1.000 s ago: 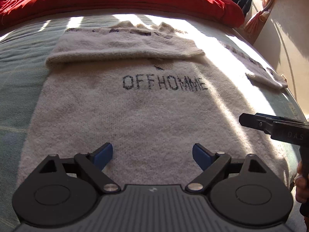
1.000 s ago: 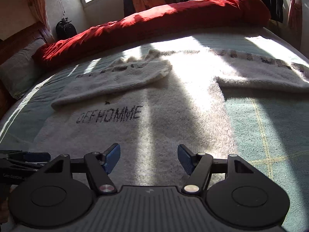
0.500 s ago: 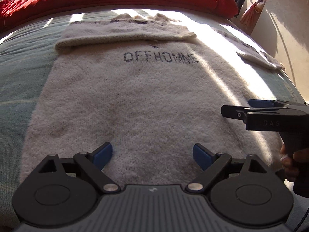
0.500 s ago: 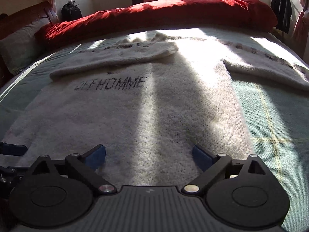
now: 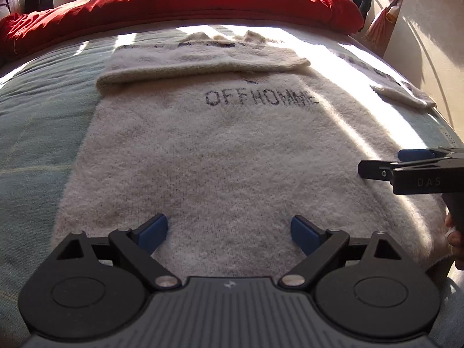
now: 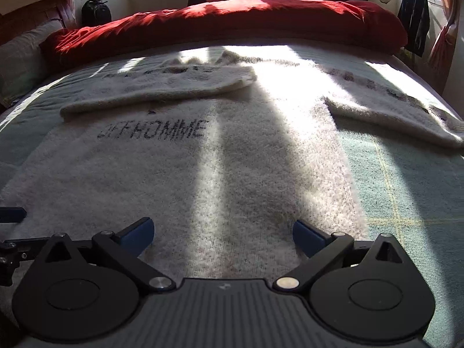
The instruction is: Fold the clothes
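sunlit sweater [image 5: 220,156] on bed [image 5: 37,121], red duvet [image 5: 179,3] behind

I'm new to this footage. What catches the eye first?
A cream sweater lettered OFFHOMME lies flat mid-bed, one sleeve folded across its chest. A red duvet is heaped along the far edge. Both grippers, left and right, hover open over its hem.

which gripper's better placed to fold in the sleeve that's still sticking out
Right. The unfolded sleeve lies on the right side of the sweater, and the open right gripper hovers over the hem on that side. The left gripper, also open, sits farther across.
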